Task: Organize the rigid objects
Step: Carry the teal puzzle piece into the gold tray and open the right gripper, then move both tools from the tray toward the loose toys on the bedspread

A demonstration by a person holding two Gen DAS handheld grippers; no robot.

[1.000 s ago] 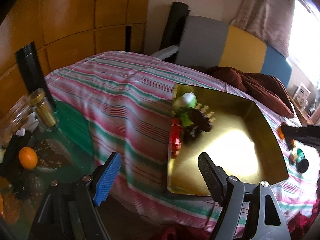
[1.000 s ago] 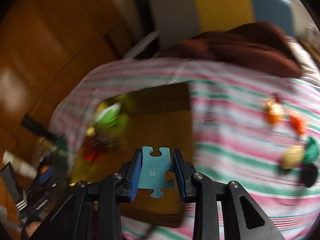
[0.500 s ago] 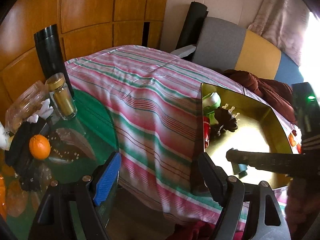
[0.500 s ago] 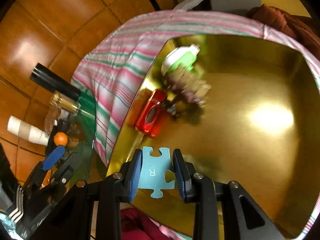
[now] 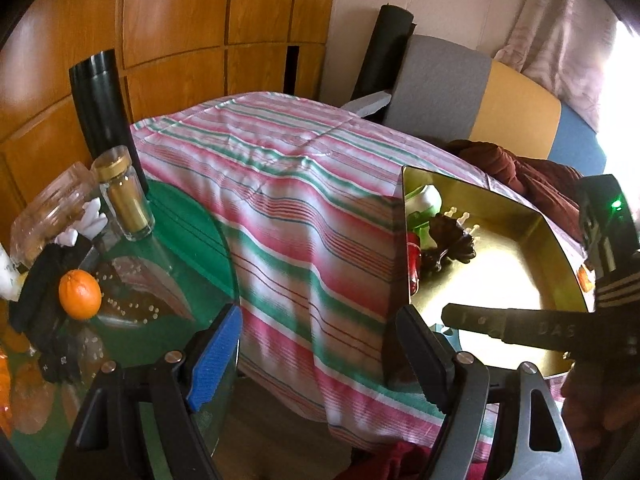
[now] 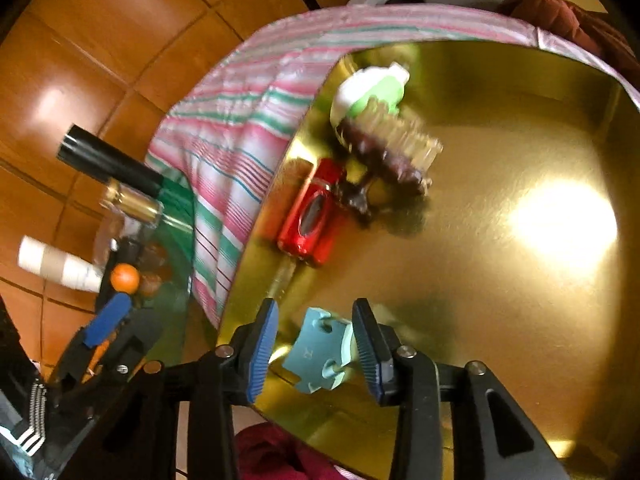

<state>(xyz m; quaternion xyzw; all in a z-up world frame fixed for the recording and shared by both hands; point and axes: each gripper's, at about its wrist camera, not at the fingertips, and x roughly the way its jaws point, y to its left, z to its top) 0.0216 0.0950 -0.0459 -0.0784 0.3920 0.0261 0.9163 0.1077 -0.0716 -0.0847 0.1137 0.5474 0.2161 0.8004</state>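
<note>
A gold tray (image 6: 520, 320) lies on the striped bedspread. At its left side sit a red toy car (image 6: 310, 216), a brown claw clip (image 6: 388, 152) and a green and white item (image 6: 368, 92). My right gripper (image 6: 316, 354) hangs low over the tray's near left corner, and its jaws are opening. The teal puzzle piece (image 6: 318, 354) sits tilted between the blue pads, loose, with a gap on its left side. In the left wrist view the tray (image 5: 520, 240) is at the right, with the right gripper (image 5: 450, 318) reaching in over it. My left gripper (image 5: 316, 356) stands open and holds nothing, at the bed's edge.
A green glass side table (image 5: 192, 240) stands left of the bed, carrying an orange (image 5: 79, 294), a gold-lidded jar (image 5: 124, 196) and a black cylinder (image 5: 102, 100). A dark red cloth (image 5: 532, 172) is bunched beyond the tray. Wood panelling is behind.
The right gripper swung from over the bedspread to low over the tray, then its jaws spread and the puzzle piece tipped loose. The left view shifted a little toward the side table.
</note>
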